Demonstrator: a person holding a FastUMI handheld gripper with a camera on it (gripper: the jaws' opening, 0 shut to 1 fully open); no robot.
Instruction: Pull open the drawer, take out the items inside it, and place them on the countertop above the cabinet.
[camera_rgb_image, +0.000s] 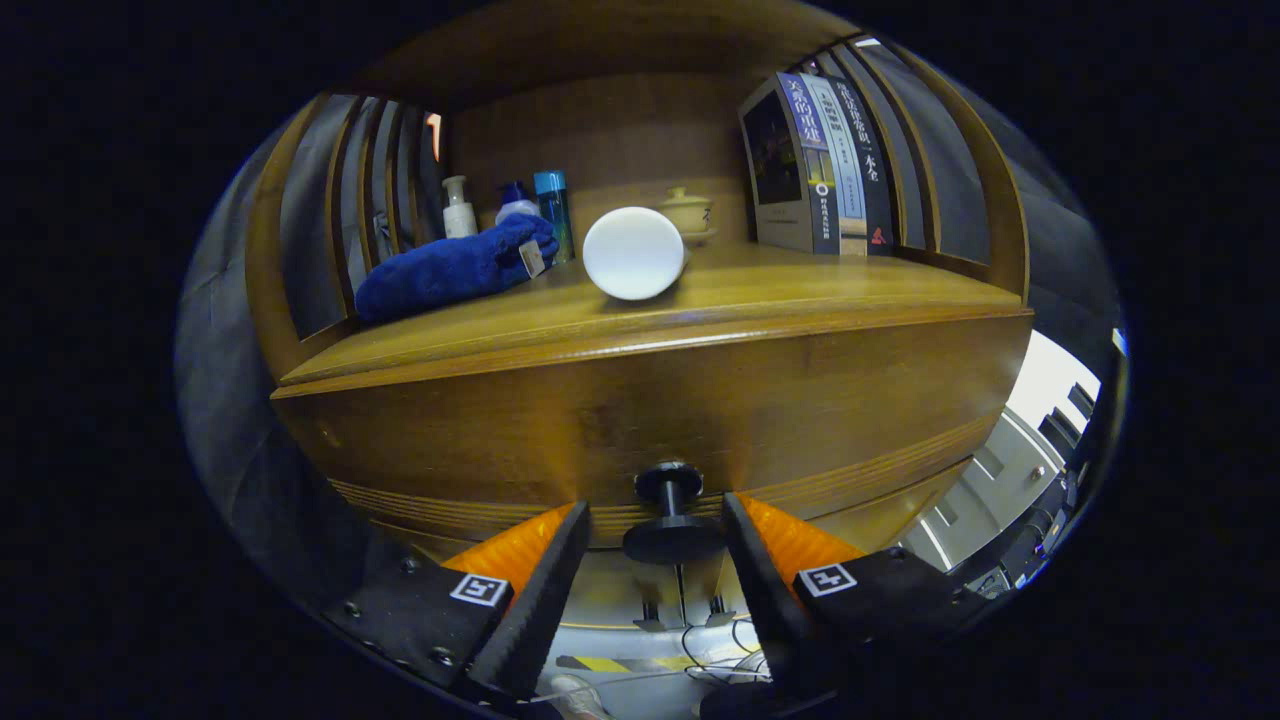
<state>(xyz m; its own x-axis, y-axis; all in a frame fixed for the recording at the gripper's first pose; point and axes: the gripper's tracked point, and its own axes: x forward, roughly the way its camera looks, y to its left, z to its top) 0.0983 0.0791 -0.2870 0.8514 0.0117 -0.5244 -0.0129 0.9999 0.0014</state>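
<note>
Drawer knob between spread gripper fingers

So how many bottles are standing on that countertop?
3, all behind the blue towel: a white pump bottle, a blue-capped white bottle and a blue bottle. The towel may hide more. The open gripper flanks the drawer knob.
</note>
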